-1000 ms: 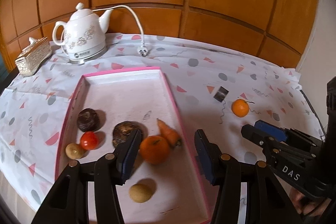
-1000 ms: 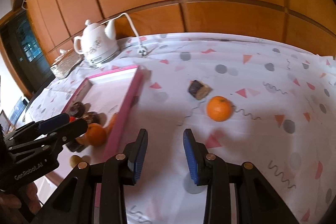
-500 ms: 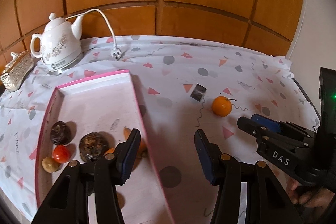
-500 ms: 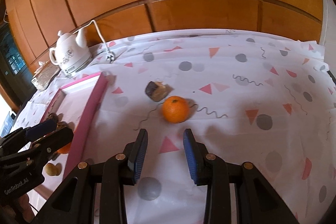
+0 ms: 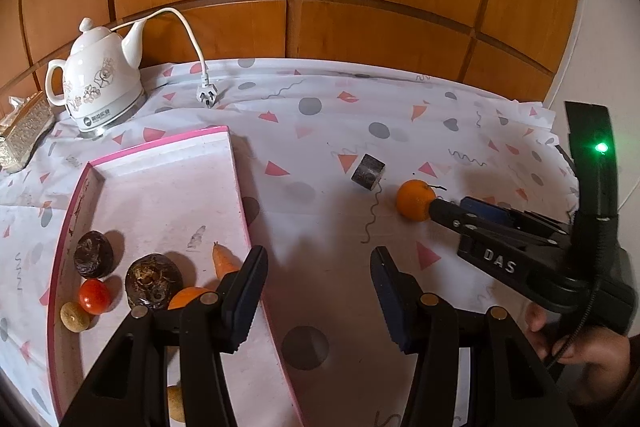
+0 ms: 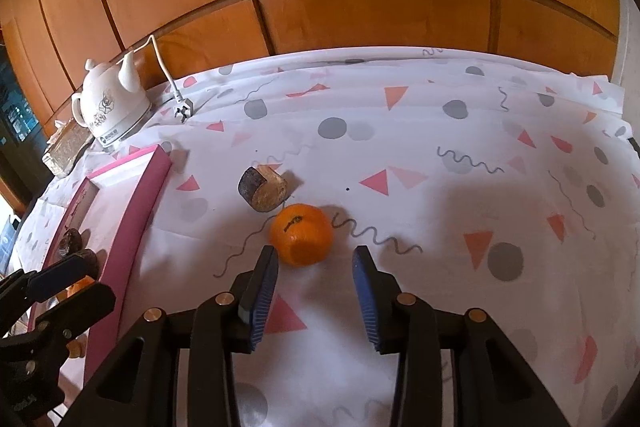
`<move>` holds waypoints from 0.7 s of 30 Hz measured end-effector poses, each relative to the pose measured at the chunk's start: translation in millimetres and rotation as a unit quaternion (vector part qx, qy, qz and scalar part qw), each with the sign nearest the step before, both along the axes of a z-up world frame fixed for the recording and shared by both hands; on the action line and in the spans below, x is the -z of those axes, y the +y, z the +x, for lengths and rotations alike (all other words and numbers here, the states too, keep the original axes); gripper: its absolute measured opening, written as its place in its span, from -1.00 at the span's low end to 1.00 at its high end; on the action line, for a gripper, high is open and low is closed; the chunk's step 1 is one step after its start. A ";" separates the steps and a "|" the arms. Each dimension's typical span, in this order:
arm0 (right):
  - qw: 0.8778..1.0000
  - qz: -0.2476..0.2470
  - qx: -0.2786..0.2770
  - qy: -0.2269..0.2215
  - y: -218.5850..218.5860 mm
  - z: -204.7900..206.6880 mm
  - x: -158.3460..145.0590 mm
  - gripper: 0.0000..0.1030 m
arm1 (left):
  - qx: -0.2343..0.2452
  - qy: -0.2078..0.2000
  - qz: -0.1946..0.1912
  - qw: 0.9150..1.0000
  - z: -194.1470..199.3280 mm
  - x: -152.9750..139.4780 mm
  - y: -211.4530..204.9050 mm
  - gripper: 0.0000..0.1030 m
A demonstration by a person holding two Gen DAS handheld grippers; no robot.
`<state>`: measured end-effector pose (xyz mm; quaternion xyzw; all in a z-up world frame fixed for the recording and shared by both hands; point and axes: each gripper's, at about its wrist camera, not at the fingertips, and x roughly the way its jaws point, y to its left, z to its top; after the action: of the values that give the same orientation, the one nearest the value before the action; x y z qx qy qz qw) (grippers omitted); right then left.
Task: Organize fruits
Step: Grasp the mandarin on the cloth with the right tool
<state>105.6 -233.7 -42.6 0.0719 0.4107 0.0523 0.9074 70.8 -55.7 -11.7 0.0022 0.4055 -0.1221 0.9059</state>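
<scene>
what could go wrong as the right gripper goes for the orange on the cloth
1. The orange is round and sits just beyond the tips of the right hand-held gripper, whose jaws are opening; a nudge from a finger could roll it away.
2. The dark block lies close behind the orange, so pushing forward may shove the orange into it.
3. The loose tablecloth is wrinkled and could bunch under the fingers.

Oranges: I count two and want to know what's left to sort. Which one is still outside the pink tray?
The orange on the patterned tablecloth, beside the short dark cylinder, just ahead of the opening right gripper. The other orange already sits in the pink tray.
</scene>
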 end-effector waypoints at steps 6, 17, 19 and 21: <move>1.000 0.002 -0.009 0.007 5.2 12.2 5.0 -0.22 | 0.001 0.002 0.000 1.000 4.1 1.5 -2.9 0.05; 1.000 -0.019 -0.018 0.006 18.4 29.3 13.2 -0.22 | 0.003 0.010 -0.003 1.000 11.8 6.0 -7.8 0.08; 1.000 -0.024 -0.019 0.003 19.9 30.6 13.1 -0.22 | 0.003 0.012 -0.004 1.000 14.0 6.3 -9.2 0.09; 0.999 -0.025 -0.021 0.001 20.0 31.2 13.2 -0.22 | 0.003 0.011 -0.003 1.000 15.5 6.0 -10.1 0.09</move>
<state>136.8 -213.7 -55.8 0.0405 0.4142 0.0607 0.9072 86.3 -65.8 -17.6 -0.0012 0.4152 -0.1260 0.9009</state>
